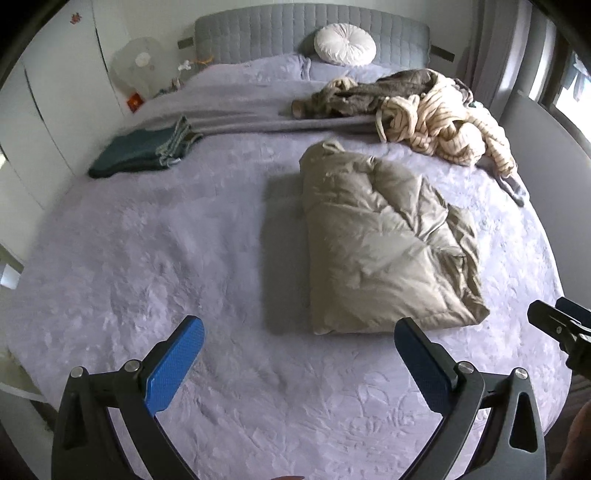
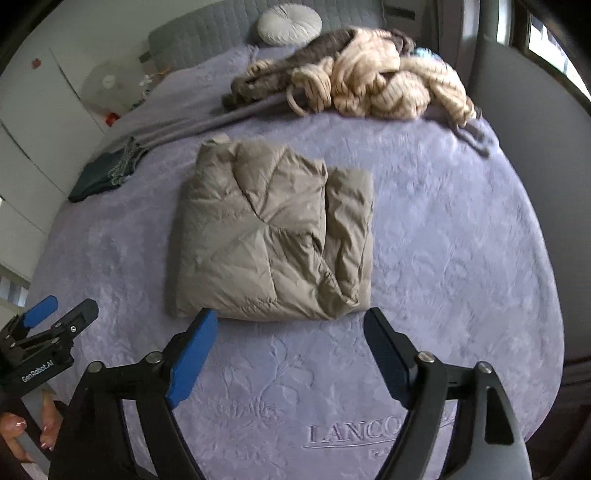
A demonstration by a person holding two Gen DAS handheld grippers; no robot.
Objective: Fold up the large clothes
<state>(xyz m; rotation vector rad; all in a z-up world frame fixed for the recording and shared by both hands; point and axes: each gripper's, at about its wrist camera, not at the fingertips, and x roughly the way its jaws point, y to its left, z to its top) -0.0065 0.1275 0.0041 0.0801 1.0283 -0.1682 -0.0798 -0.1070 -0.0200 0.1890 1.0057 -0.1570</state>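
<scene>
Puffer jacket (image 1: 384, 243), beige and quilted, lies folded into a thick rectangle on the lavender bedspread (image 1: 147, 258), toward the bed's right side. In the left wrist view it sits ahead and to the right of the left gripper (image 1: 299, 343), whose blue pads stand spread wide with nothing between them. The jacket's long axis runs from the foot edge toward the headboard (image 1: 258, 29).

In the right wrist view the jacket's near edge lies just beyond the right gripper (image 2: 291, 332), also released and empty (this one looks nearer). An unfolded pile of knitted clothes (image 2: 369, 85) waits near the head-right corner.
</scene>
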